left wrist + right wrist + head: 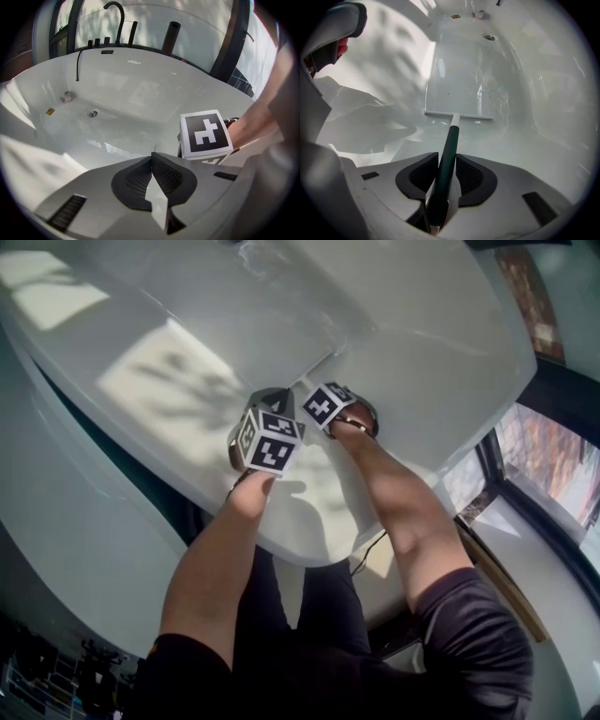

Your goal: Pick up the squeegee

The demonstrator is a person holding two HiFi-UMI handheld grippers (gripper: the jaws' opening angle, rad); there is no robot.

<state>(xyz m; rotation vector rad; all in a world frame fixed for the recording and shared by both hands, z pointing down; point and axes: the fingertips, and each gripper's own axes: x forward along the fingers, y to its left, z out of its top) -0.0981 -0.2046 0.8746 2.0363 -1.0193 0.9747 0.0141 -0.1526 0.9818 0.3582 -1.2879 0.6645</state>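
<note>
The squeegee (pixel 452 136) has a dark green handle and a pale blade (pixel 473 116) that lies across the white tub floor. In the right gripper view my right gripper (pixel 448 158) is shut on the handle, with a dark pad pressed on each side of it. My left gripper (pixel 152 158) is shut with nothing between its pads and hangs over the tub. The right gripper's marker cube (pixel 205 133) is just to its right. In the head view both marker cubes (pixel 270 440) (pixel 326 405) sit close together over the tub rim, and the squeegee is hidden there.
The white bathtub (pixel 140 93) has a drain (pixel 93 113), a black tap (pixel 116 18) at its far end, and two small items (pixel 67 96) (pixel 49 111) near the drain. A window (pixel 553 451) is on the right, and the tub's rim (pixel 441 399) curves round below the grippers.
</note>
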